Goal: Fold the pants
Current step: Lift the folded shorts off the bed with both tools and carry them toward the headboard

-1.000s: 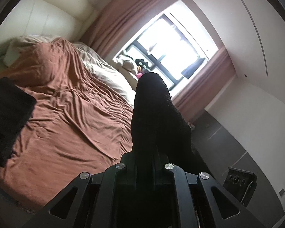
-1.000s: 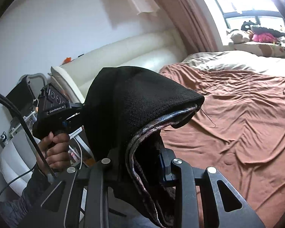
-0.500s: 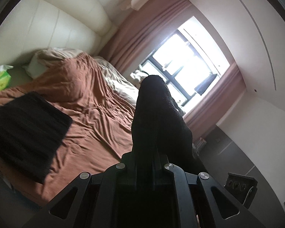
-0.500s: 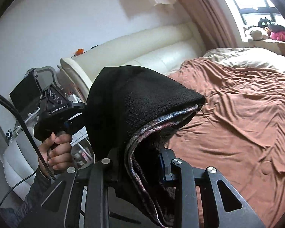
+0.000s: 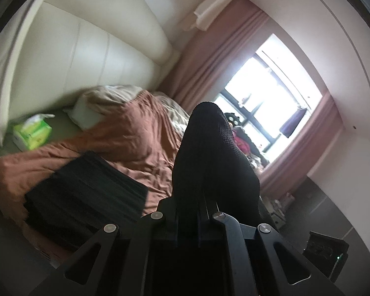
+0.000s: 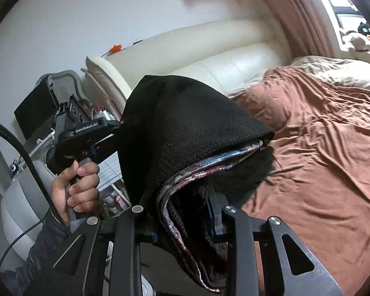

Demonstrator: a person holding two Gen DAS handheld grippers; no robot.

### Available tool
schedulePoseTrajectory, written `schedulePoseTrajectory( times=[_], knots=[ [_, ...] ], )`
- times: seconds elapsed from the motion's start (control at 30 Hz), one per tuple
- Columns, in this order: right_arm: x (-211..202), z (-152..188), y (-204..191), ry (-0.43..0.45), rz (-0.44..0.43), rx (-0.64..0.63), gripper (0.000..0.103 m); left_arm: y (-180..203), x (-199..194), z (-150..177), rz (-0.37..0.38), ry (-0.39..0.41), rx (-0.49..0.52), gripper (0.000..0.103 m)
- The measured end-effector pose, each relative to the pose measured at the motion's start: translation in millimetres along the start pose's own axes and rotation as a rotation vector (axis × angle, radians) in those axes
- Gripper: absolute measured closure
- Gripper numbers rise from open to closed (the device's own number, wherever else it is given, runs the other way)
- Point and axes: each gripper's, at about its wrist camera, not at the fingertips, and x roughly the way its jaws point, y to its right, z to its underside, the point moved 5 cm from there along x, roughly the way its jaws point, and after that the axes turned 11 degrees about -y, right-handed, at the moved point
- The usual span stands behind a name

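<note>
A: Pants (image 6: 192, 133): you have them up off the bed (image 6: 320, 148), stretched between your two grippers over its near edge.

B: And the tongs?

A: Going left to right: your left gripper (image 5: 201, 197) is pinched nearly closed on a thin black layer. Your right gripper (image 6: 185, 197) is narrow too, clamped on a thicker bunch with the patterned lining showing.

B: How will the fabric behave?

A: Soft, knitted and limp, I'd judge. It droops over the jaws and will sag between your hands. Grip at the corners, through all the layers, and keep it taut.

B: Anything else on the bed?

A: A black folded garment (image 5: 86, 192) near the left edge.
</note>
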Motion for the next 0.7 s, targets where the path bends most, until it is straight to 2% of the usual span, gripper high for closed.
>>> schedulePoseTrajectory(
  times=[0.23,0.47,0.7],
  knots=[
    [58,-27,-6,-0.017,-0.039,-0.022,0.078,-40,0,-35,-0.077,0.045,0.006,0.094],
    [110,-52,-14,-0.054,-0.085,-0.035,0.078,-83,-10,-56,-0.146,0.090,-0.027,0.094],
    [153,-68,-16,-0.082,-0.153,-0.033,0.078,-111,-9,-74,-0.243,0.074,-0.035,0.094]
  ],
)
